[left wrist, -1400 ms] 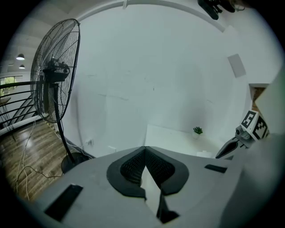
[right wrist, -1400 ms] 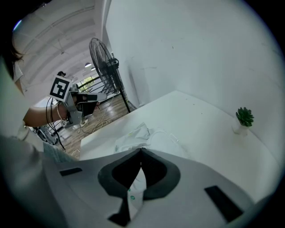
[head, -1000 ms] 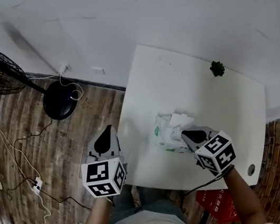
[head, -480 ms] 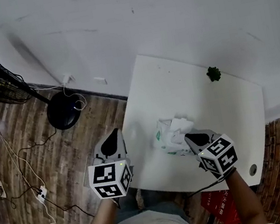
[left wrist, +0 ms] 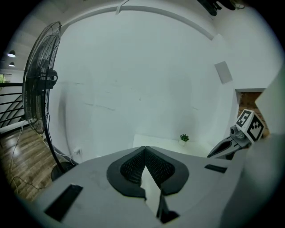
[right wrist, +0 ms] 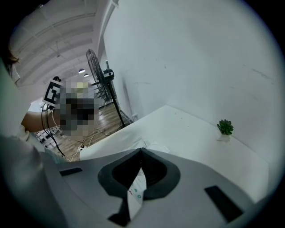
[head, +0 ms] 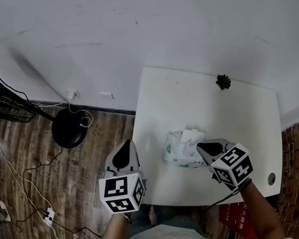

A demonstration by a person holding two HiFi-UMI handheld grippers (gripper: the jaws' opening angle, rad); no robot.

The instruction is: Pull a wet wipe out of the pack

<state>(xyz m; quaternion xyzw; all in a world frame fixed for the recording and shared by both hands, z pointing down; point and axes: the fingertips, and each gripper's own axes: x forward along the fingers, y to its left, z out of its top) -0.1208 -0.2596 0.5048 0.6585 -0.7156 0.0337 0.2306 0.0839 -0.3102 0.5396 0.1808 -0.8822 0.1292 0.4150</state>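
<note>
On table (head: 222,112), pack (head: 174,153) is seen, wipe (head: 191,135) poking up; right gripper (head: 199,147) is held closed beside it, left gripper (head: 127,143) closed, empty.

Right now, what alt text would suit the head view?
From above: a wet wipe pack lies on a white table, a wipe sticking up. The right gripper is at the pack's near edge; the left gripper hangs beside the table.

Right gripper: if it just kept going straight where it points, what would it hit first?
Most likely the wet wipe pack, lying on the white table right in front of the right gripper, whose jaws are closed. Whether the tips already touch it is unclear.
</note>
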